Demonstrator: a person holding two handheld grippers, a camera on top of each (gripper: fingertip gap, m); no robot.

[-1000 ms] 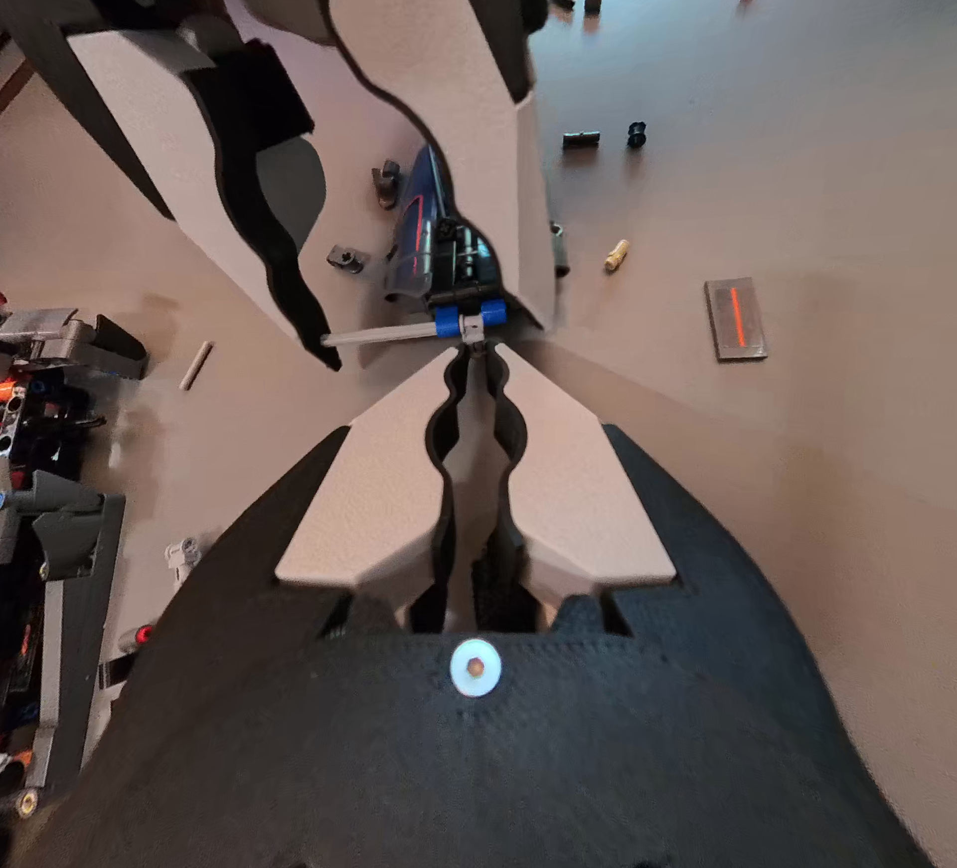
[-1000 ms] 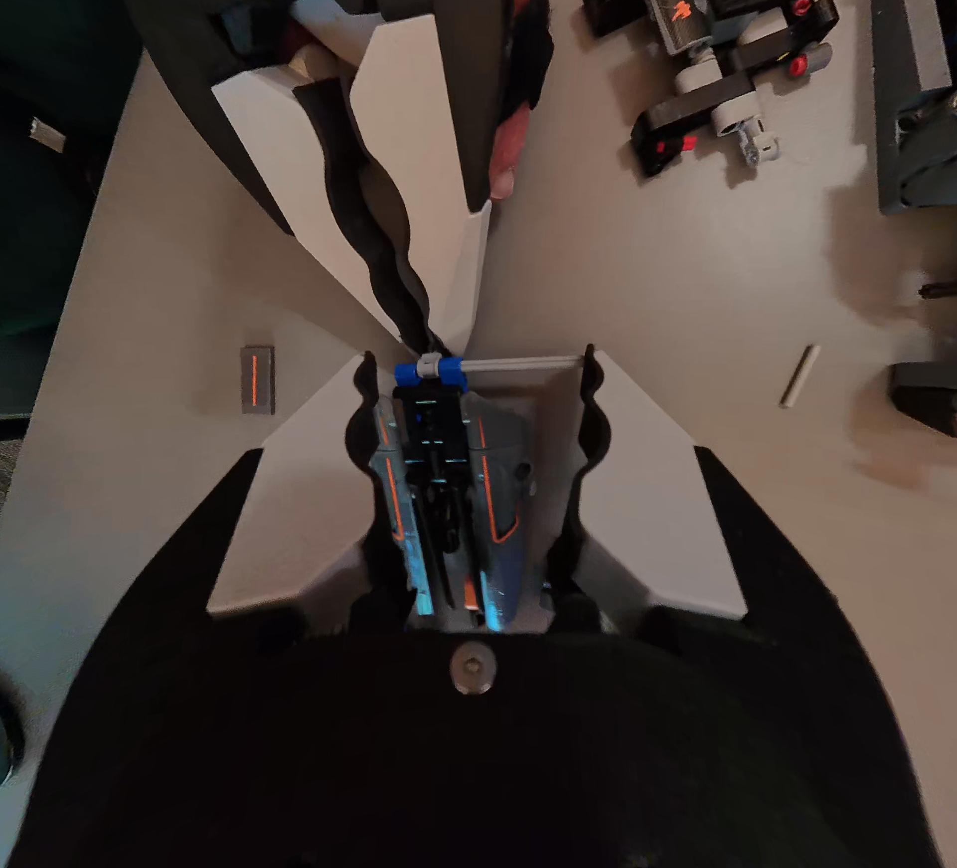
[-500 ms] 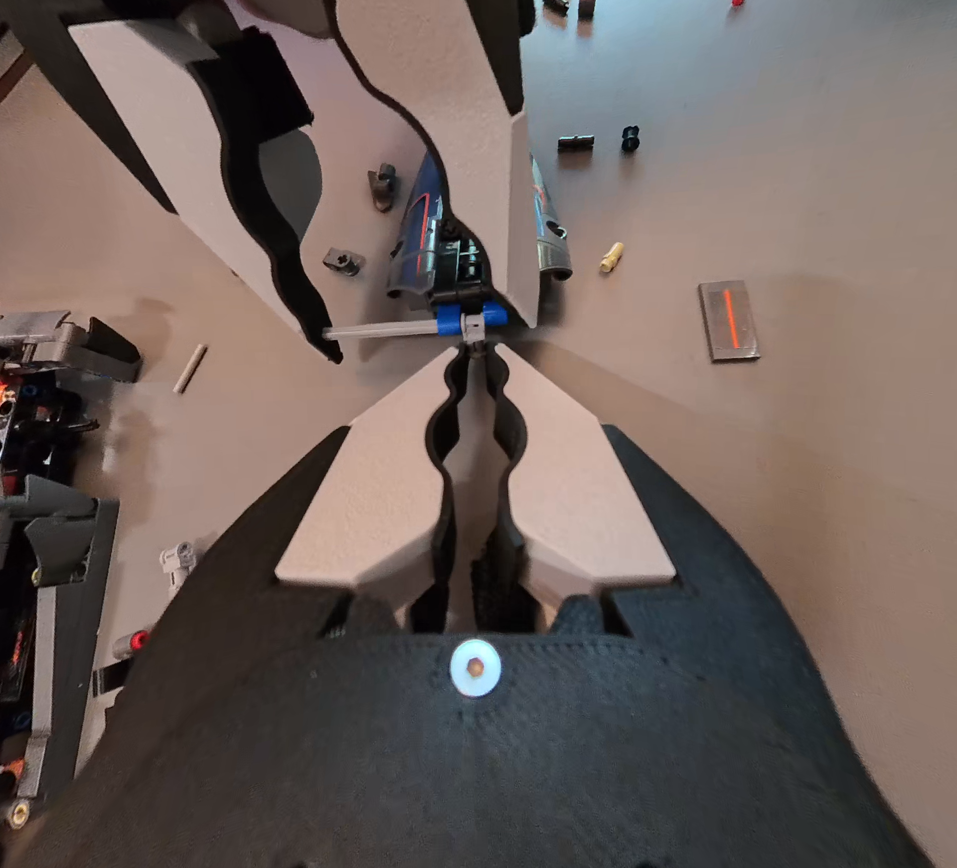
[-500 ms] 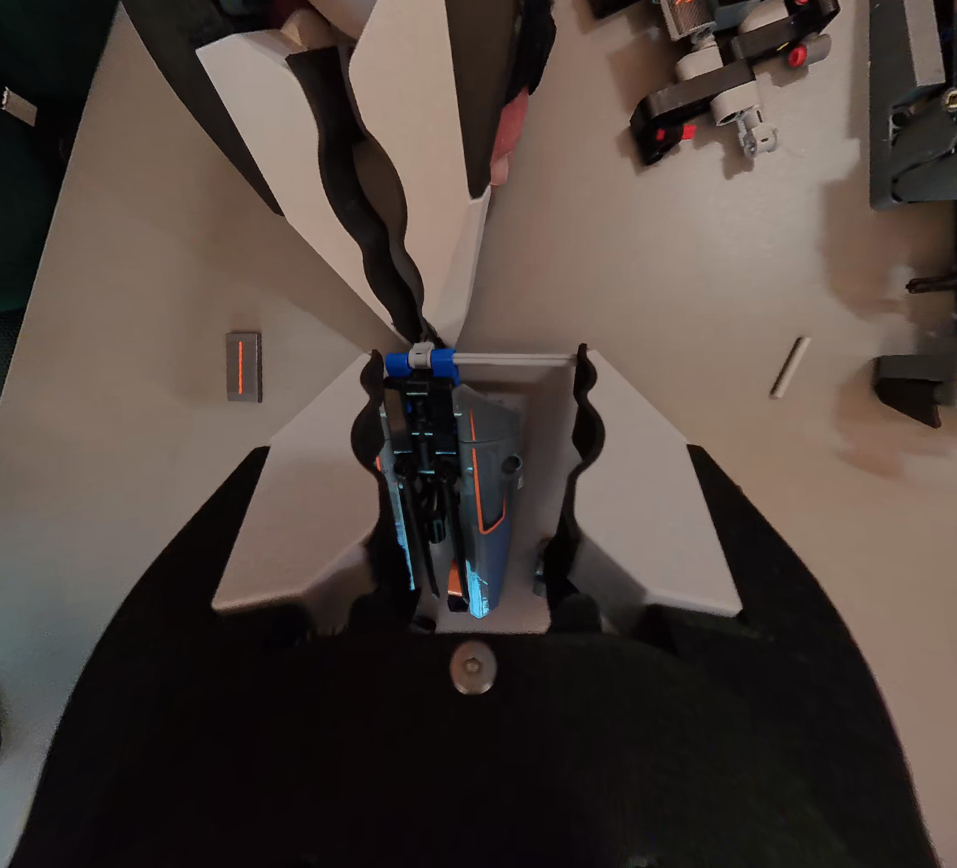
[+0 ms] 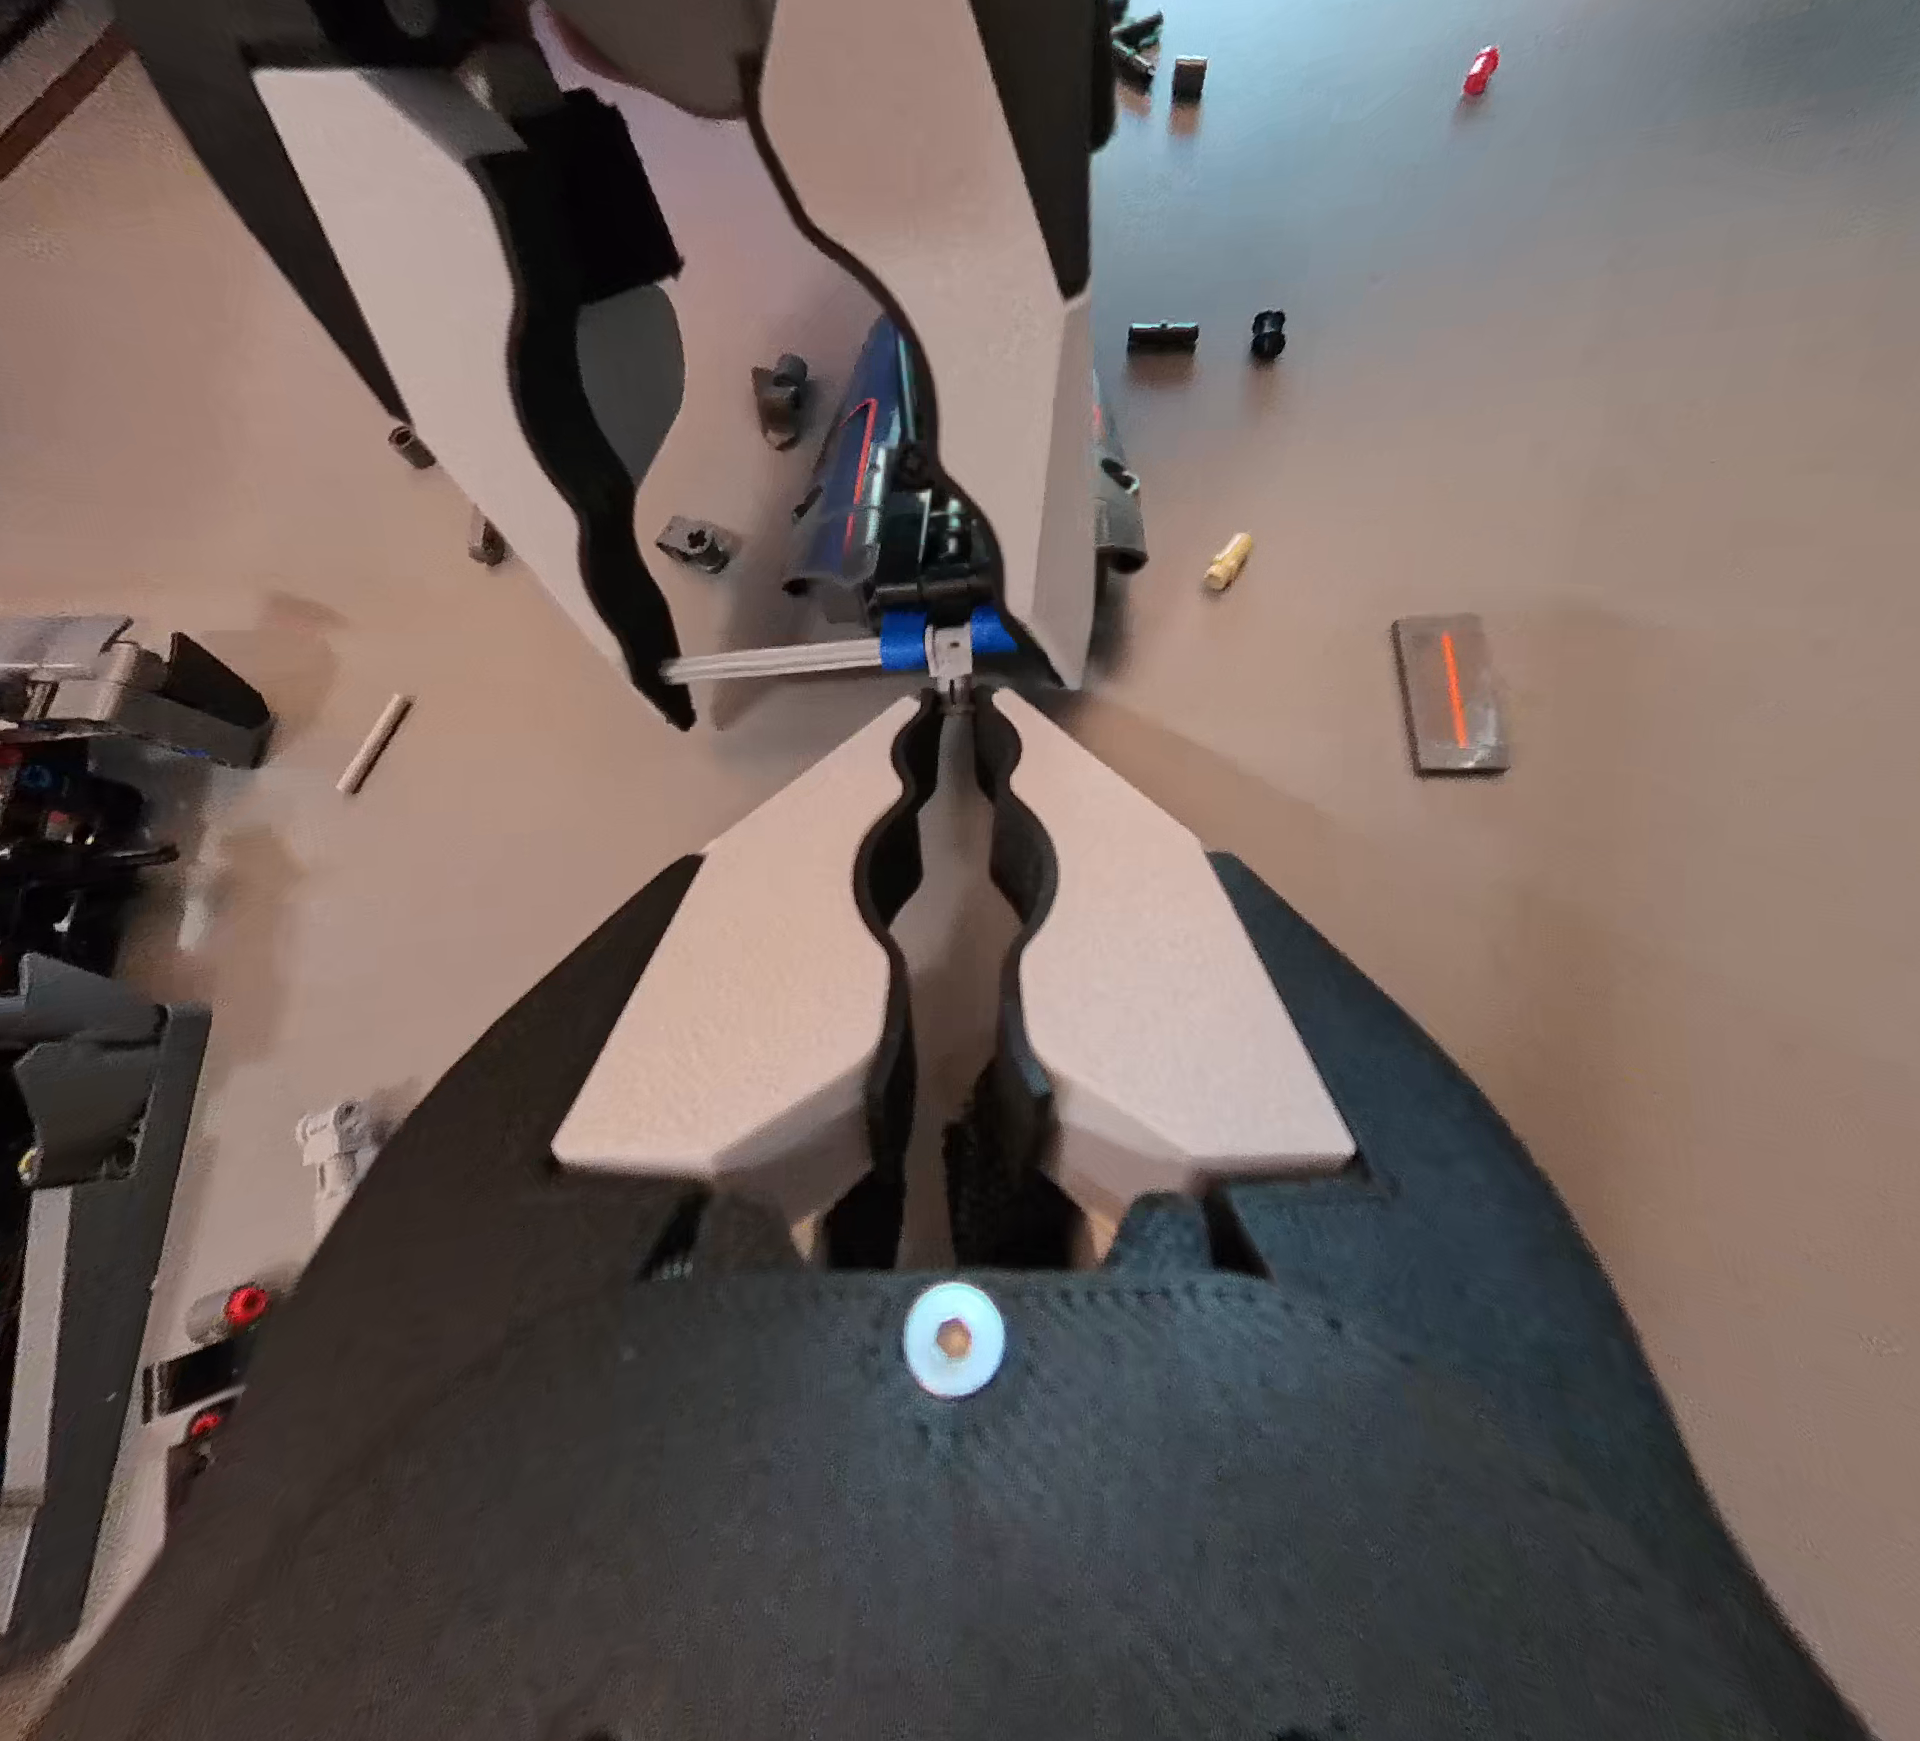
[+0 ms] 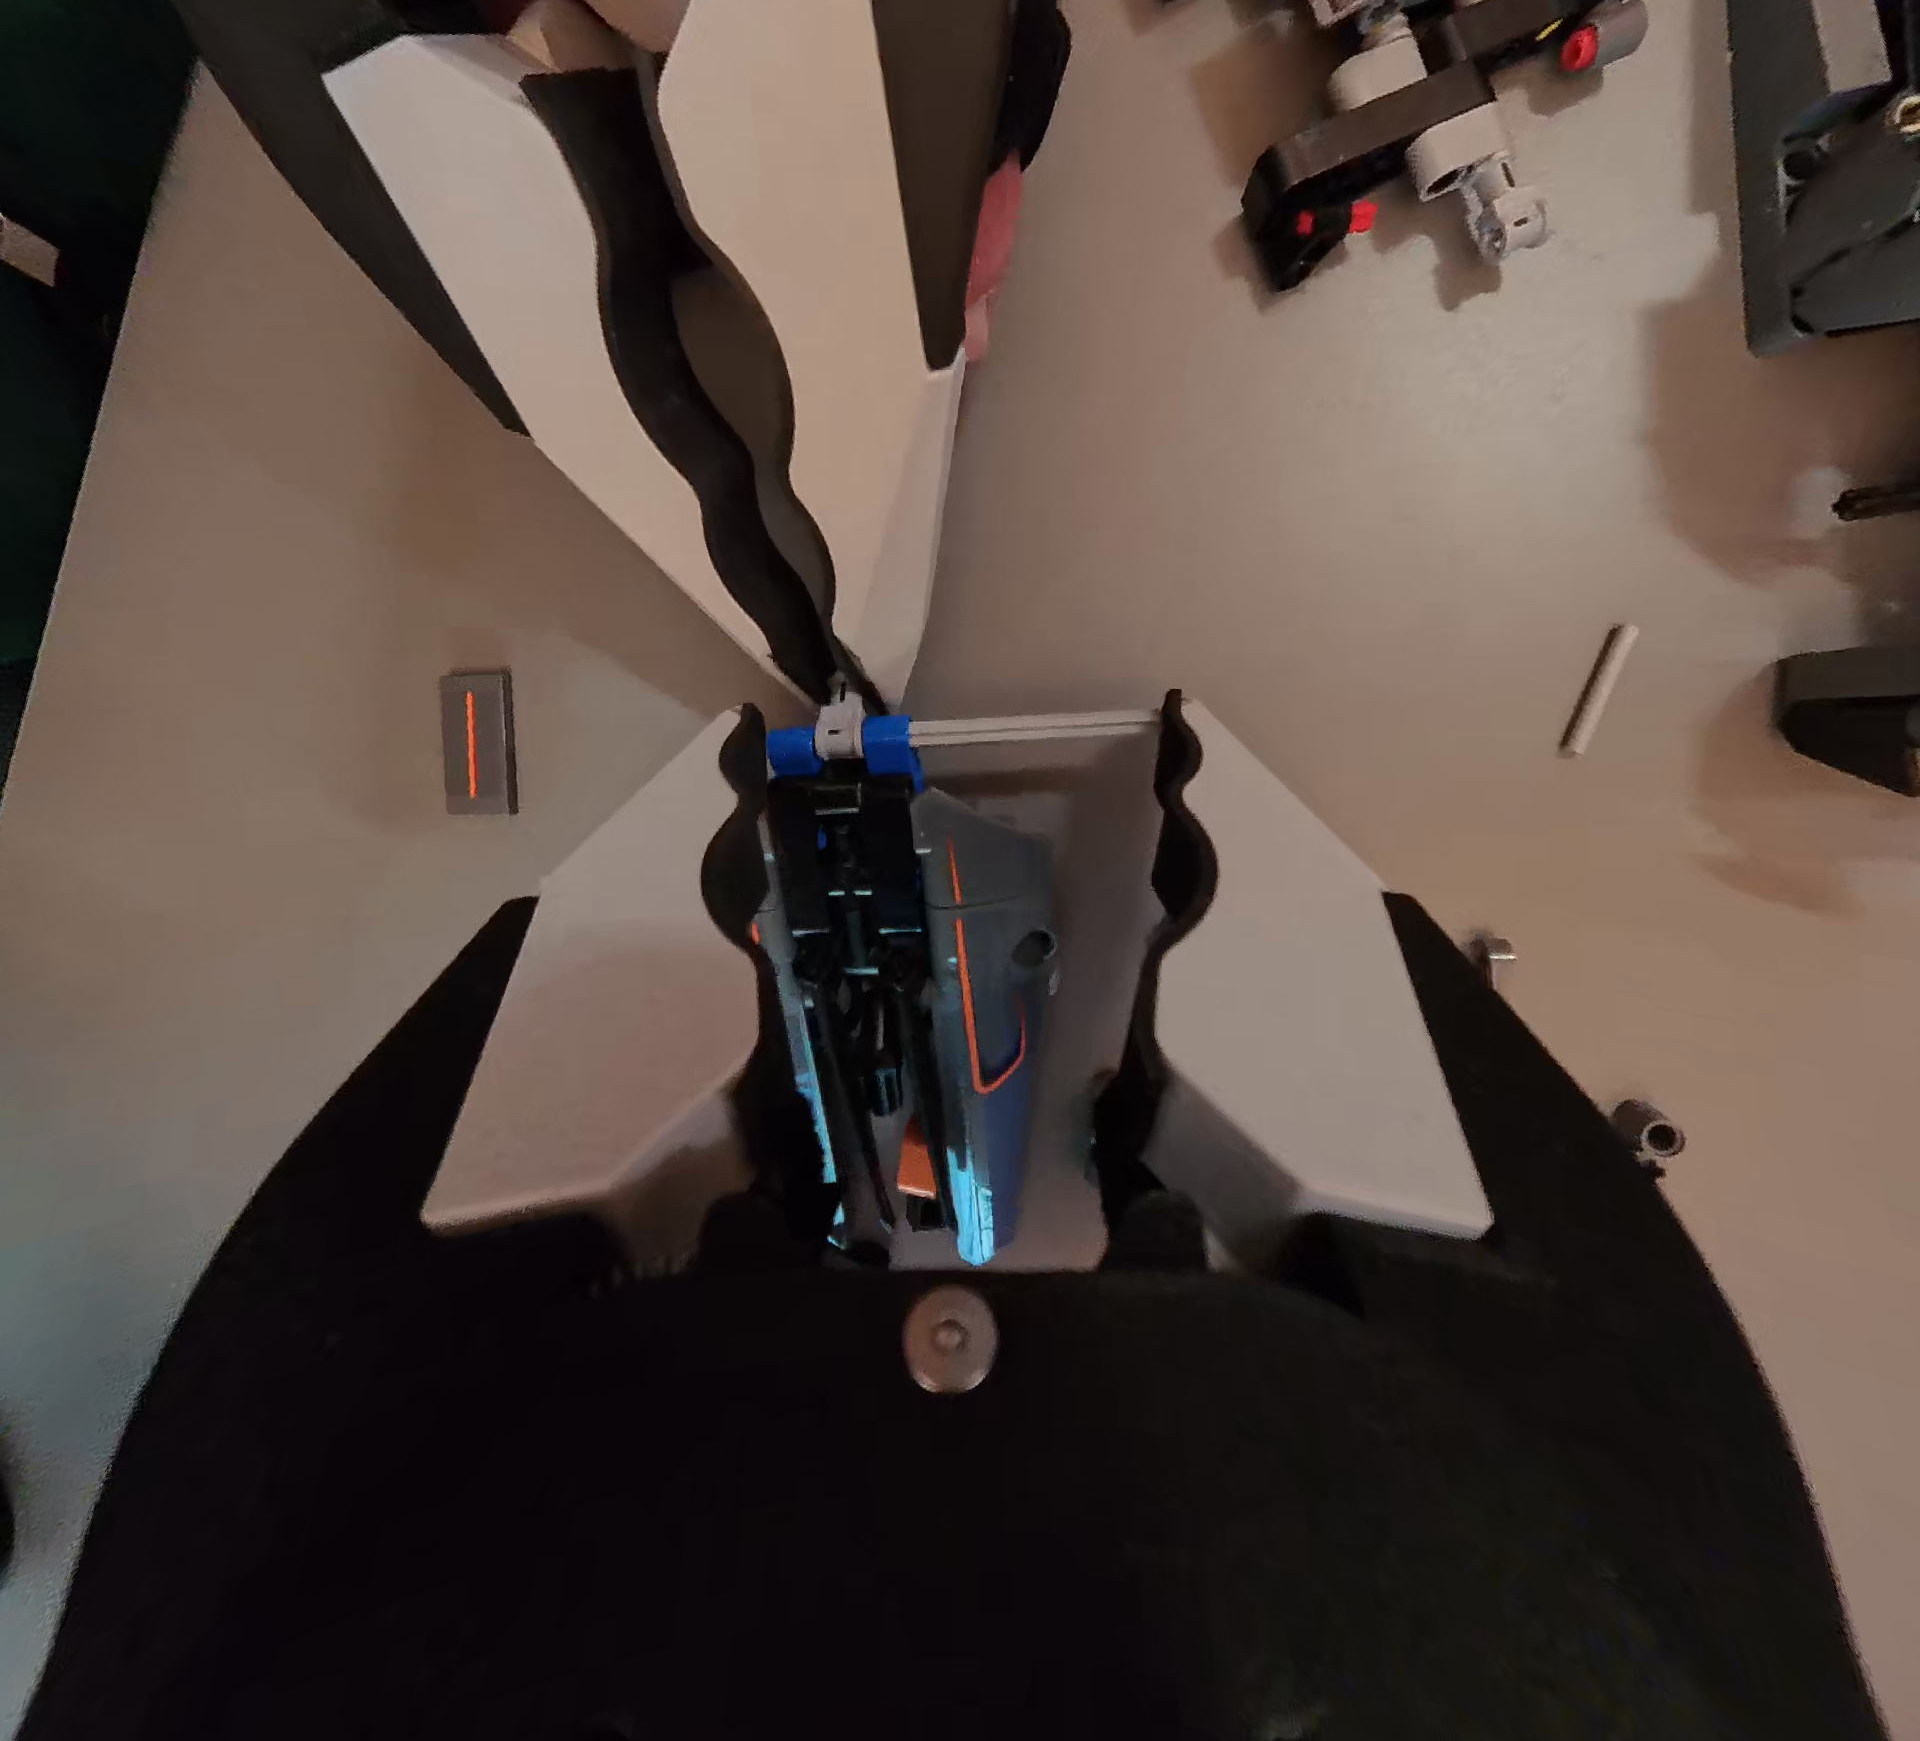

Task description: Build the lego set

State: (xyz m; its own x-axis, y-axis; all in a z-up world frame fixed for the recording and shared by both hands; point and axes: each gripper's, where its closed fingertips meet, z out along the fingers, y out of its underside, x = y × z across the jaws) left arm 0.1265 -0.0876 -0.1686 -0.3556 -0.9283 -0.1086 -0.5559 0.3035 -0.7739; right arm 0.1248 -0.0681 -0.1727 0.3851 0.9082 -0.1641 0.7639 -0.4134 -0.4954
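My right gripper is shut on a blue-and-grey panel assembly. The assembly's light grey axle spans from fingertip to fingertip, and the panels hang back between the fingers. Two blue bushes sit on the axle by the left finger, with a small grey connector between them. My left gripper meets it head-on and is shut on that connector. In the left wrist view the right gripper comes in from the top with the assembly. The left gripper also shows in the right wrist view.
A grey tile with an orange stripe lies on the tan table, with a tan pin, black pins, a red pin and a loose pale rod. A black-and-grey subassembly and a larger dark build lie nearby. Left and right tips are no more than a few centimetres apart.
The panel assembly has turned about its axle between the right fingers, so one panel now shows edge-on. Both grippers have kept their hold and shifted slightly together.
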